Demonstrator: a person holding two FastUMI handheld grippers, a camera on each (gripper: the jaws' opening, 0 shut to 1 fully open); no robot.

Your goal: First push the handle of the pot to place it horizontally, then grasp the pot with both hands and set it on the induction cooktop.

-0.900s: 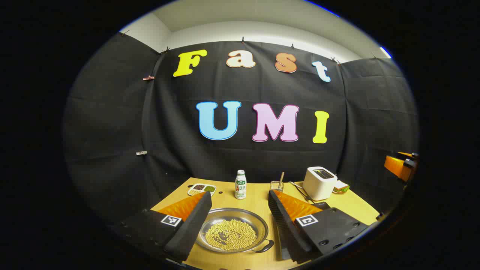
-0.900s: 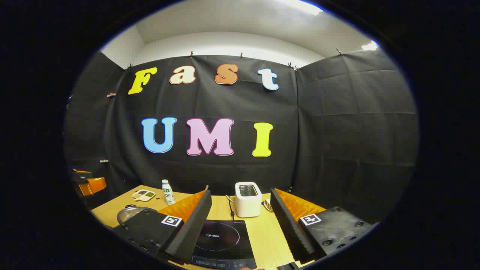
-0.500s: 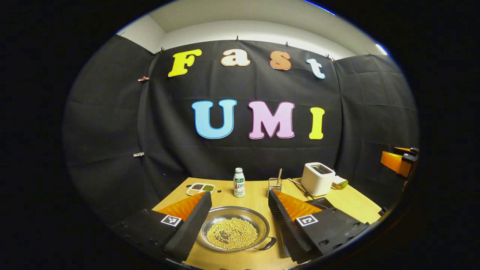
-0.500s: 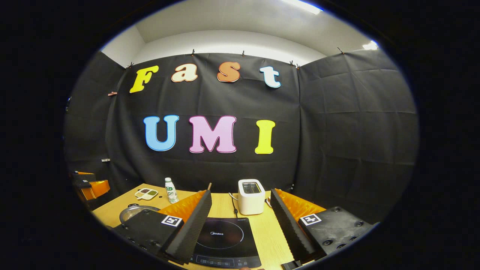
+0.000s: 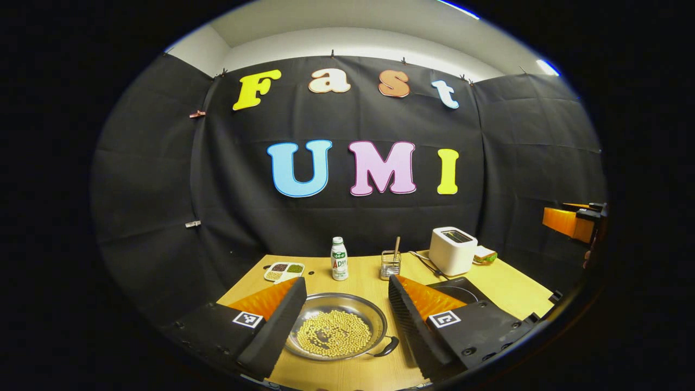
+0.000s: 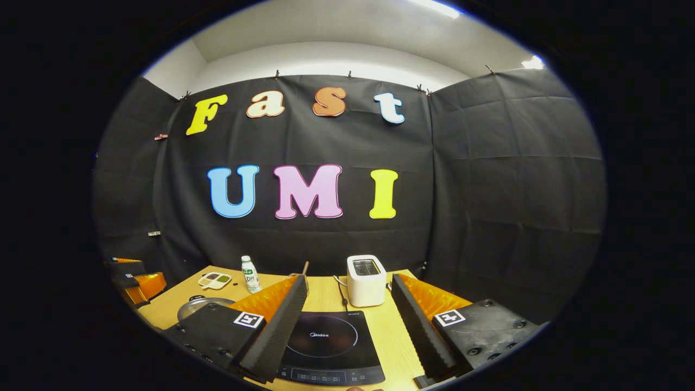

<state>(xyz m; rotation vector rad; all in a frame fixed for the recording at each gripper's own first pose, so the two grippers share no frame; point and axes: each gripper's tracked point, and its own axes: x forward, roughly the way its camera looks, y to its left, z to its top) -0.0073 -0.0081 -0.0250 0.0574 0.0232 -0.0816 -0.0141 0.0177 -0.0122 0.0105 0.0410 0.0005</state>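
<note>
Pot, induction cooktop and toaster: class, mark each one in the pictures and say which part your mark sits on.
pot (image 5: 335, 331): left gripper view, on the beans inside its shallow pan.
induction cooktop (image 6: 326, 339): right gripper view, on the glass top inside the ring.
toaster (image 6: 367, 287): right gripper view, on its front wall.

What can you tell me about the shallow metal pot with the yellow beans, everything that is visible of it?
The shallow round silver metal pot looks like polished steel, wide and low, with a thin rim. A layer of small yellow beans covers its bottom. One dark loop handle sticks out at its near right side. It sits flat on the light wooden table, between the two fingers of the open left claw, which does not touch it. In the right gripper view its rim shows beside the black induction cooktop.
</note>
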